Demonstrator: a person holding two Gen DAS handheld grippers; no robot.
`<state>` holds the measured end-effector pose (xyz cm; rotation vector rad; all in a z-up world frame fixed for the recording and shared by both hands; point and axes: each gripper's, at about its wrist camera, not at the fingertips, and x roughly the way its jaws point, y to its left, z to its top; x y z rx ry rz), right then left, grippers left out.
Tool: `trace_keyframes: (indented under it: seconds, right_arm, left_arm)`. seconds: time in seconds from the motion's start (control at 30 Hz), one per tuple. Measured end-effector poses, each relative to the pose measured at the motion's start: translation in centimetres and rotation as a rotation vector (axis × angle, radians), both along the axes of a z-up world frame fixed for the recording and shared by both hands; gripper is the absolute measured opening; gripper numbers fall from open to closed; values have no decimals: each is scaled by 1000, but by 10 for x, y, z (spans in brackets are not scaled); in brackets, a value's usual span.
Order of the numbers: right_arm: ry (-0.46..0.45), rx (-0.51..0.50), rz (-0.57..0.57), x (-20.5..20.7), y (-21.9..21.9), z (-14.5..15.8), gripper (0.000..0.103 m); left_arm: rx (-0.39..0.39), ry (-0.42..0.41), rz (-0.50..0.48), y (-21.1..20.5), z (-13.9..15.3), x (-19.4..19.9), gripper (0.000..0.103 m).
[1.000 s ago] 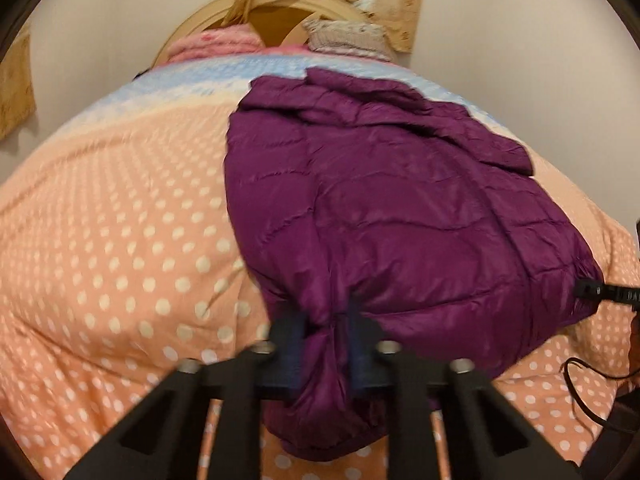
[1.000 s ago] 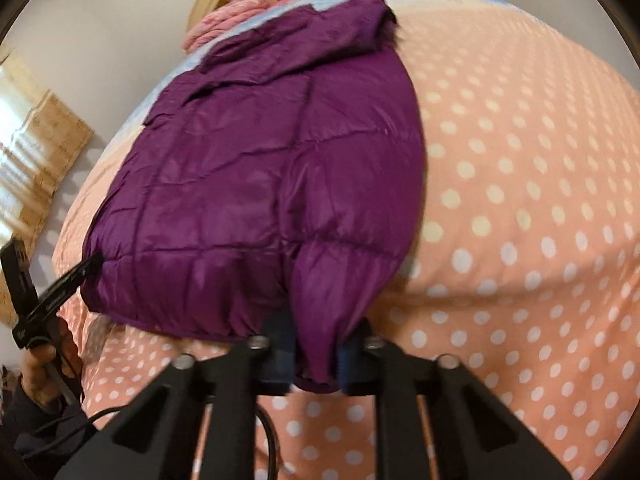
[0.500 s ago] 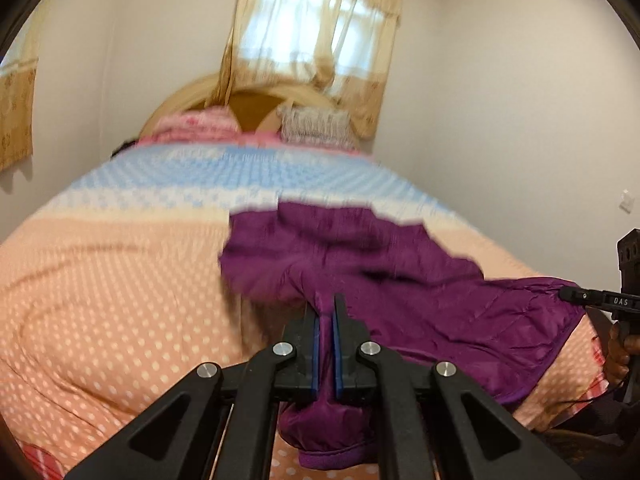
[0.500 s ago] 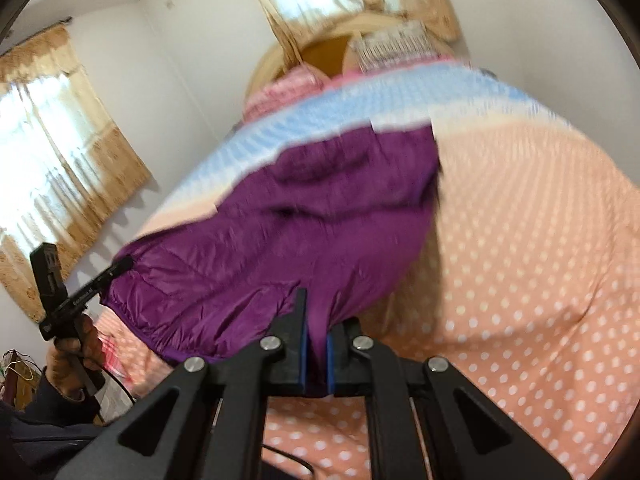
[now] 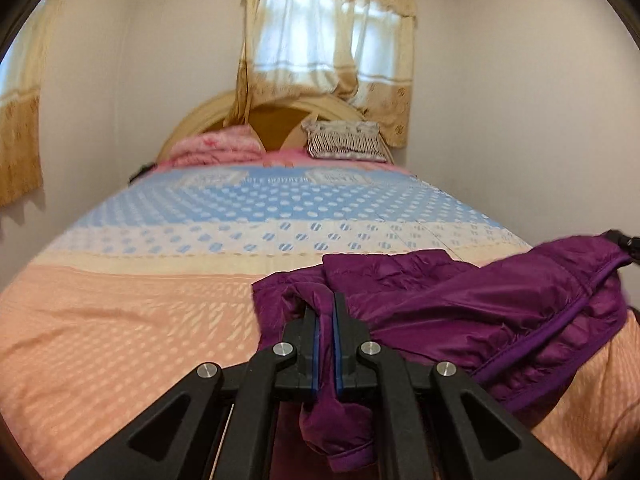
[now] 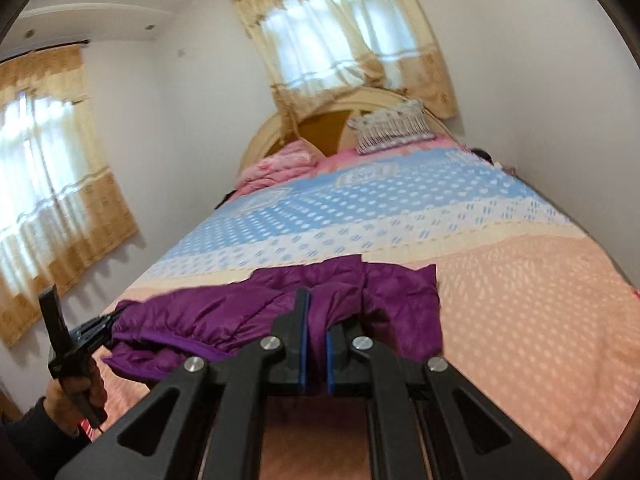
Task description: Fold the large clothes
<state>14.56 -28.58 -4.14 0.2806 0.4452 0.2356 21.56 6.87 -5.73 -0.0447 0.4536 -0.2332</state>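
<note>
While both grippers clamp the hem end of the purple puffer jacket (image 5: 472, 304), the work appears to be in the middle of a lengthwise fold: the bottom of the garment is lifted off the bed (image 5: 120, 320) and carried toward the headboard end. The left gripper (image 5: 327, 344) has its fingers pinched tight on a bunch of quilted fabric, with a cuff-like flap hanging below them; the right gripper (image 6: 314, 344) is likewise closed on a fold of the same jacket, and its tip also shows at the right edge of the left wrist view, gripping the far hem corner. The jacket lies over the peach, dotted part of the bedspread near the foot edge of the bed, its upper part resting on the cover and its lower part held up and sagging between the two grips. By my judgement, the next move calls for bringing both grips forward together, level with each other, so the hem lands squarely over the shoulders, then letting go only once the slippery fabric has settled flat.
</note>
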Motion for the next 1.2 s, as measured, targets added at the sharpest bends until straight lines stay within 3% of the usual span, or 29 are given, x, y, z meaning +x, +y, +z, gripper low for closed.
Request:
trace_keyframes:
  seconds: [0.17, 0.27, 0.33, 0.37, 0.43, 0.5, 0.6, 0.63, 0.67, 0.73, 0.8, 0.9, 0.97, 1.07, 1.2]
  right_arm:
    - [46, -20, -47, 72, -3, -15, 9]
    - [81, -24, -81, 100, -5, -29, 9]
    - [108, -43, -108, 121, -7, -42, 9]
    - [127, -49, -113, 132, -7, -48, 9]
    - [148, -73, -131, 147, -7, -57, 9]
    - [152, -87, -148, 163, -7, -64, 11]
    - [191, -70, -161, 186, -6, -68, 27]
    - [185, -76, -178, 190, -4, -66, 34]
    - [172, -78, -197, 192, -2, -62, 50]
    - [146, -96, -216, 189, 7, -54, 73]
    - [118, -169, -209, 182, 29, -47, 75]
    - [138, -231, -99, 184, 66, -52, 75]
    - [191, -264, -3, 189, 93, -63, 72]
    - [221, -385, -2, 204, 113, -80, 70]
    - [265, -437, -81, 230, 99, -106, 70]
  left_arm:
    - [56, 10, 41, -14, -12, 58, 14]
    - [70, 29, 101, -18, -21, 86, 37]
    - [91, 8, 187, -16, -22, 95, 90]
    - [96, -31, 252, -13, -21, 97, 100]
    - [73, -72, 293, -7, -19, 100, 101]
    - [90, -56, 346, -7, -19, 112, 101]
    - [101, -48, 371, -16, -19, 118, 101]
    - [118, -59, 385, -23, -17, 116, 101]
    - [130, -82, 379, -32, -15, 112, 101]
    - [165, -120, 365, -50, -14, 109, 101]
    - [203, -140, 324, -73, -16, 107, 101]
    - [299, -130, 267, -105, -27, 121, 102]
    - [362, -103, 265, -119, -39, 136, 102]
    - [447, -52, 325, -125, -59, 168, 102]
    - [419, 184, 355, -108, -92, 218, 102]
